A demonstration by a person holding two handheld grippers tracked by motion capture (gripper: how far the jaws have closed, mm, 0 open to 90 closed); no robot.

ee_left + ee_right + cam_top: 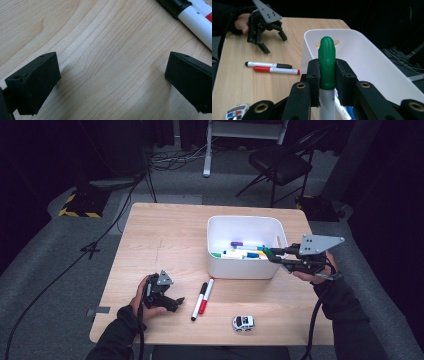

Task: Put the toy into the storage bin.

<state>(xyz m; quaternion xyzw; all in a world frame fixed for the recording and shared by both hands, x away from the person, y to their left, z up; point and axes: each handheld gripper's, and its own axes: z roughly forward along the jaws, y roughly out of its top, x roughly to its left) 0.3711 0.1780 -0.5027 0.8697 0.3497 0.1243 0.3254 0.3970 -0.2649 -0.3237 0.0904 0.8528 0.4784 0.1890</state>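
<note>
The right gripper point(327, 75) holds a green-capped marker point(327, 62), its fingers point(314, 75) pressed on either side of the green cap, so that the cap's rounded tip stands out past the fingers and the white barrel runs back between them. In the high view this gripper point(272, 255) hangs over the right wall of the white bin point(215, 227), with the marker's green end point(266, 252) just inside the rim, above the other markers point(240, 254) that lie on the bin's floor.

The left gripper point(176, 302) rests low on the bench point(150, 235), near the front left. Its fingers point(37, 82) stand wide apart with nothing but bare wood between them. Just to the right of it lie a black-capped marker point(198, 302) and a red-capped marker point(206, 296), side by side and touching. A small toy car point(243, 322) sits near the front edge, apart from both markers.

The bench is pale wood with a visible grain. Around it is grey carpet; cables point(75, 265) trail across the floor at the left, a black folding chair point(280, 162) stands behind the bench, and a yellow-and-black striped block point(80, 205) lies at the far left.
</note>
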